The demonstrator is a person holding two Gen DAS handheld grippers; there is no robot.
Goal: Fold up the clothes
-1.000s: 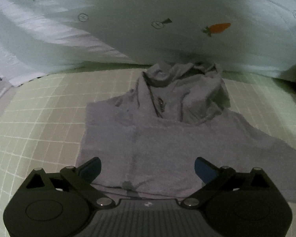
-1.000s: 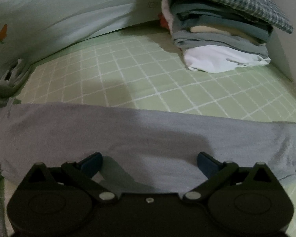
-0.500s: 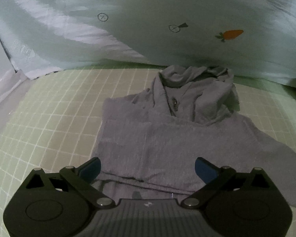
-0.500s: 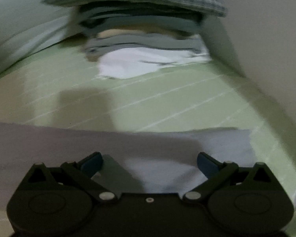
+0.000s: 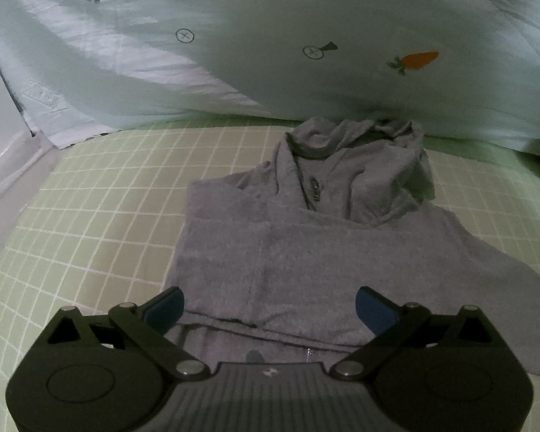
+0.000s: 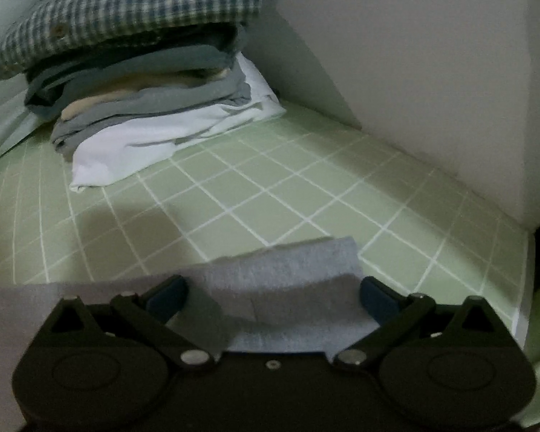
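Left gripper (image 5: 268, 306) jaws spread wide over the grey hoodie (image 5: 306, 252) – laid flat on the green checked bed sheet (image 5: 90, 223), hood bunched toward the carrot-print quilt (image 5: 270, 54), right gripper (image 6: 271, 297) jaws spread above the hoodie's sleeve end (image 6: 288, 270) – stack of folded clothes (image 6: 144, 82) beyond.

Grey hoodie (image 5: 306, 252): right sleeve cut off by left-wrist picture's right edge; hem hidden under left claw (image 5: 268, 307) body. Sleeve end (image 6: 288, 273) partly hidden behind right claw (image 6: 273, 297). Small print on quilt (image 5: 43, 99) too blurred to read. Lower garments in folded pile (image 6: 144, 82) indistinguishable.
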